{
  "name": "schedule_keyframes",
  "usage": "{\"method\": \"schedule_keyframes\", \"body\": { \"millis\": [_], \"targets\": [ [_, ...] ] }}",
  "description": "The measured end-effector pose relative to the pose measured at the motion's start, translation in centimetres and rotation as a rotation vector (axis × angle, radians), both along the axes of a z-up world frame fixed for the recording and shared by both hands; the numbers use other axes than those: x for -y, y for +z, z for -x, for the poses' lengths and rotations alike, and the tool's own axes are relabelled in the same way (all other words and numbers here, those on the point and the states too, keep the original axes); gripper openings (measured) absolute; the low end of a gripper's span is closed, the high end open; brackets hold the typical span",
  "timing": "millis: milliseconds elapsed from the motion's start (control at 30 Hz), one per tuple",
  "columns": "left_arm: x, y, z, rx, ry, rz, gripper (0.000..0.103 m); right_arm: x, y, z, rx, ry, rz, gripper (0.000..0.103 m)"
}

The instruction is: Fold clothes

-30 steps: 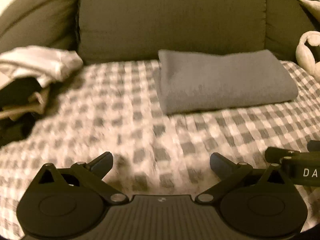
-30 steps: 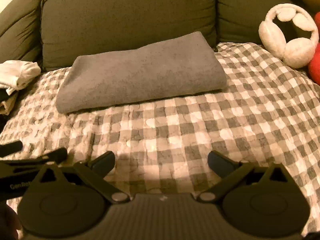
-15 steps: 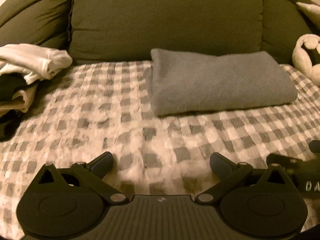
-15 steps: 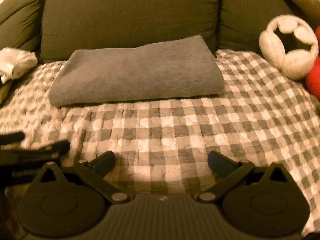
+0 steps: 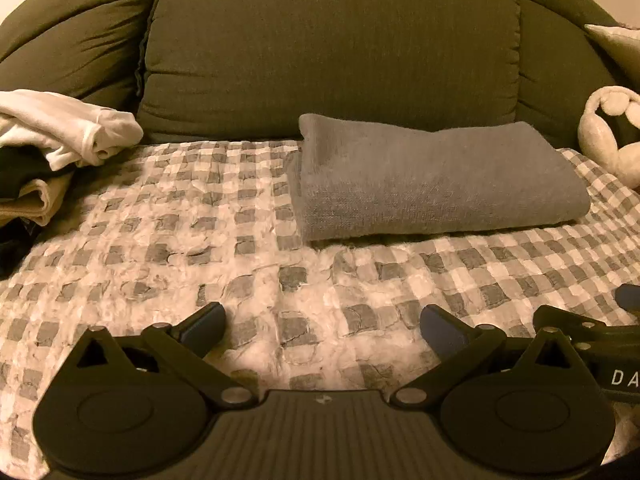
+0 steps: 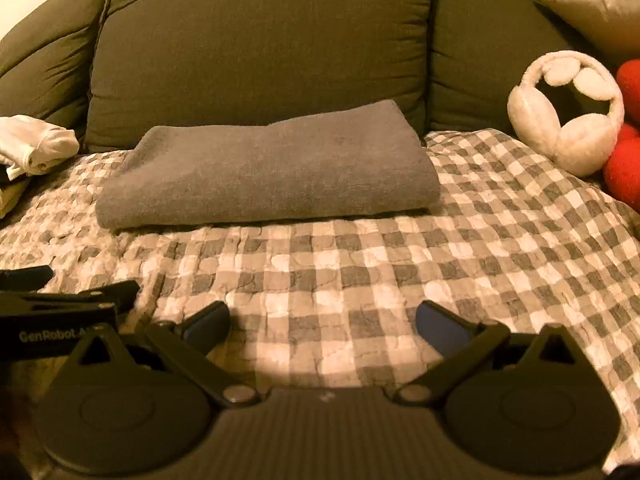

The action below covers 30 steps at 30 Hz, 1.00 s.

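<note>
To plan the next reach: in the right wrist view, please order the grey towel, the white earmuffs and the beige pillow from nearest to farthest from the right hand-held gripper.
1. Grey towel: straight ahead of the right hand-held gripper, folded on the checked blanket.
2. White earmuffs: right, against the sofa back.
3. Beige pillow: far upper right corner.

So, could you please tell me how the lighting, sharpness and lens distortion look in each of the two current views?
Left wrist view: dim, warm yellow cast, strong fisheye bending of the sofa back, sharp grey folded towel, dark vignetted corners. Right wrist view: same amber tint, a bright patch on the checked blanket ahead of the open right tool, red plush clipped at the edge.
</note>
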State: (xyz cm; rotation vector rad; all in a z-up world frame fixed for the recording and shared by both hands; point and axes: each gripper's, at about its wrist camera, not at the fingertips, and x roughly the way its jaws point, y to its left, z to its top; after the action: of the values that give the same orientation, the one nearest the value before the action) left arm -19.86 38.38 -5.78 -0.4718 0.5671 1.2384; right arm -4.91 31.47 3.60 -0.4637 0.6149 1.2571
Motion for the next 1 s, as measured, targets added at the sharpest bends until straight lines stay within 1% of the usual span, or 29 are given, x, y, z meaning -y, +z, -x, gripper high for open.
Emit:
{"method": "schedule_keyframes", "body": {
  "millis": [1000],
  "targets": [
    [0.19,-0.08,-0.23,-0.011,0.005,-0.016,0.103,0.17,-0.03,0.14,0.001,0.001,-0.004,0.103]
  ]
}}
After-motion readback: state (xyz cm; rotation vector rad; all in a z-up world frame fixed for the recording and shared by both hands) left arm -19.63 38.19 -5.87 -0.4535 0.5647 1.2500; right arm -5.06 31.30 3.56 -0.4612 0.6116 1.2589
